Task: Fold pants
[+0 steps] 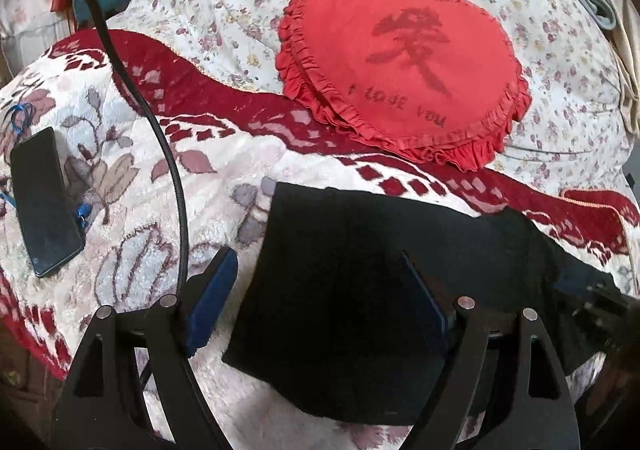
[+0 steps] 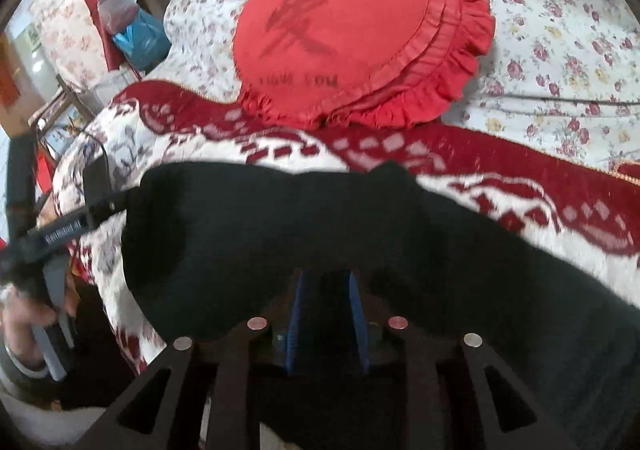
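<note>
Black pants lie spread across a fluffy white-and-red blanket on a bed, the dark cloth running from the middle of the left wrist view off to its right edge. The left claw stands wide above the near end of the pants: its left blue pad hangs over bare blanket just beside the cloth's edge, while the right pad sits over the black fabric — neither pad presses on anything. A black cable arcs down from the upper left to this claw, and a dark phone lies flat on the blanket, well apart on the left.

In the right wrist view the right claw is narrow, its two blue pads close together with black cloth between and around them; the picture is blurred, and whether the pads actually pinch the cloth I cannot tell. The pants fill the middle of that view, bunched in a rounded fold toward the left. At the far left a hand holds the other tool's grey handle.

Behind the blanket a red heart-shaped frilled cushion rests partly on the blanket's red border and partly on a flowered quilt — dark lettering shows on its face.
</note>
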`<action>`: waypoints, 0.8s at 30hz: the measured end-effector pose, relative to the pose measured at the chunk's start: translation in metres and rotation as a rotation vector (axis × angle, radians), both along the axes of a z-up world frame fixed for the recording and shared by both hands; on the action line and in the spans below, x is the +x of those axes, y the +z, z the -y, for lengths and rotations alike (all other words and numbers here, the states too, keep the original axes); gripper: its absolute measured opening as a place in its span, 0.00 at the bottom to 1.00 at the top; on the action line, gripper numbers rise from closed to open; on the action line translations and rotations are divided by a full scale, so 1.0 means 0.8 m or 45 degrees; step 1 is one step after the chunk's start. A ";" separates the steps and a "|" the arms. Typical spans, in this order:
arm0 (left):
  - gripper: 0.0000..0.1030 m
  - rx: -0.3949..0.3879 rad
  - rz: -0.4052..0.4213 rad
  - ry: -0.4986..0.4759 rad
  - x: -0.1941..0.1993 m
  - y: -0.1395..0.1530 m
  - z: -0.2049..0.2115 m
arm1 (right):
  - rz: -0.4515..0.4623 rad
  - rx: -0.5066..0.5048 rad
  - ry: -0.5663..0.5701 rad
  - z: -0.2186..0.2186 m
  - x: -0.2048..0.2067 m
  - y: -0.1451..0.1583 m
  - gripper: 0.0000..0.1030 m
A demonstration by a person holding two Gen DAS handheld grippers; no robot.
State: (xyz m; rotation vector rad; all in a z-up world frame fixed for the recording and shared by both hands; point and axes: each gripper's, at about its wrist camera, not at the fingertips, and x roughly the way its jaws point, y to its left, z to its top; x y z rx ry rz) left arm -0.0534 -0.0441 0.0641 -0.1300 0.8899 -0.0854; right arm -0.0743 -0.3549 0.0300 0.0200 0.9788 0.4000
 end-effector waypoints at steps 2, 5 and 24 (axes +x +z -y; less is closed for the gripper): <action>0.79 0.006 0.000 -0.008 -0.005 -0.002 0.005 | -0.017 0.008 -0.015 0.001 -0.010 -0.008 0.26; 0.79 0.013 -0.016 -0.024 -0.010 -0.011 0.012 | -0.045 0.037 -0.053 0.014 -0.027 -0.020 0.29; 0.79 0.024 0.029 -0.158 -0.028 0.003 0.071 | -0.049 0.051 -0.492 0.196 -0.082 0.002 0.38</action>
